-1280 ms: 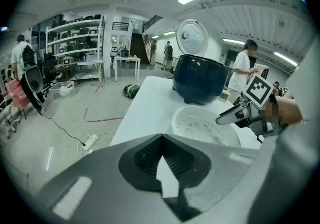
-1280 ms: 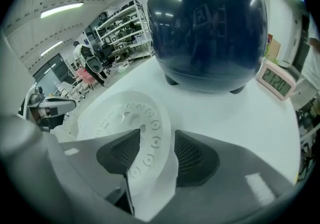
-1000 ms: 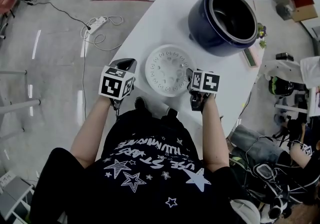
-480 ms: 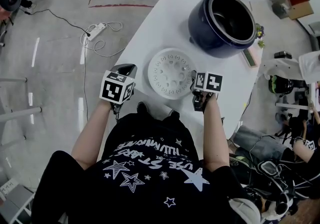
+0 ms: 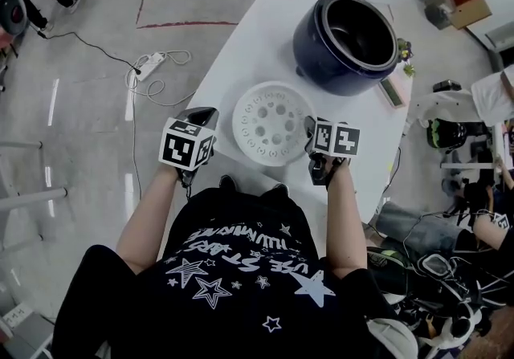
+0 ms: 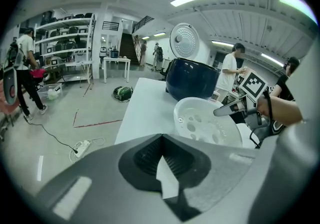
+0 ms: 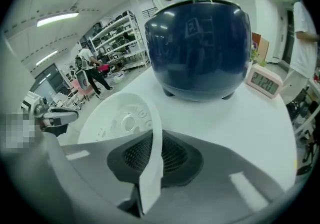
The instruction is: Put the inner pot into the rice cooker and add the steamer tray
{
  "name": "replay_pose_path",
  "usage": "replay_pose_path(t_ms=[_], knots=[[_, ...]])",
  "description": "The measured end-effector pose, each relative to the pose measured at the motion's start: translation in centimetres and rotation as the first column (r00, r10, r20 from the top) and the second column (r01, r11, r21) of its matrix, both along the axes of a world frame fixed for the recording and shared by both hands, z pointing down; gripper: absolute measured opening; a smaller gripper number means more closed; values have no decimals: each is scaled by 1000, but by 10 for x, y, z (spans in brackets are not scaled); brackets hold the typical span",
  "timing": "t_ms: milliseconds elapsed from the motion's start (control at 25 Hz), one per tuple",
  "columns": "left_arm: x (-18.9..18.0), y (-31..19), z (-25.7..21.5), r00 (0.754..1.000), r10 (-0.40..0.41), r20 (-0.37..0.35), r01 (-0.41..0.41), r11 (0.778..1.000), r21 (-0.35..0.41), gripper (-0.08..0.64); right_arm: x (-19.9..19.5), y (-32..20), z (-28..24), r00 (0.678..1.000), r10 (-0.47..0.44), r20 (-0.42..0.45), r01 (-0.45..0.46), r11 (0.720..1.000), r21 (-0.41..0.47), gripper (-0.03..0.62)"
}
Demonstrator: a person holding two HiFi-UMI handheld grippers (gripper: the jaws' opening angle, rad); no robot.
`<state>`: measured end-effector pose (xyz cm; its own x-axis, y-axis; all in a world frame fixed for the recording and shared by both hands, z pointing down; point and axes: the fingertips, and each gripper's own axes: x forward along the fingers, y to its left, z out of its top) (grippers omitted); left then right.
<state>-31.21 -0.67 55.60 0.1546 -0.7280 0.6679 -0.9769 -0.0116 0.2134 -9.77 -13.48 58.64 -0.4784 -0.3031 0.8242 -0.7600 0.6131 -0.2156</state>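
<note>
The white table (image 5: 241,52) carries the dark blue rice cooker (image 5: 347,32), lid up, at its far end. On the person's side of the cooker sits the white steamer tray (image 5: 269,120) – flat a second ago, now tipped, its right edge lifted. The right gripper (image 5: 309,128) has just closed its jaws onto that rim. The left gripper (image 5: 202,118), farther from the cooker and clear of the tray, has its jaws together – empty.

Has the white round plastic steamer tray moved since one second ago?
Yes. The right gripper, whose fingers have just been closing onto its rim, has tilted the white round steamer tray up off the white table on that side.
</note>
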Motion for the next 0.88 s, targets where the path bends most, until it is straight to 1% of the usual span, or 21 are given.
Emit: replay_pose_path(t_ms=[240,400,640,760,880], knots=[[-13,-6,-23,1000,-11,20,10,999,42,3,-9,0,-49,996,-2,85,-2,999,51,58],[-19,-11,-43,999,-19,27,17,997,78,3,-17,-4,-81,990,-22,140,8,995,102,58],[-23,-19,-69,999,-16,29,12,992,128,3,-33,-8,-120,982,-88,168,62,986,157,58],[-24,-23,-78,999,-22,24,18,988,153,3,-37,-12,-137,974,-107,200,74,984,164,58],[-26,-31,-84,999,-15,30,10,986,166,3,-39,-21,-156,965,-95,246,55,985,165,58]])
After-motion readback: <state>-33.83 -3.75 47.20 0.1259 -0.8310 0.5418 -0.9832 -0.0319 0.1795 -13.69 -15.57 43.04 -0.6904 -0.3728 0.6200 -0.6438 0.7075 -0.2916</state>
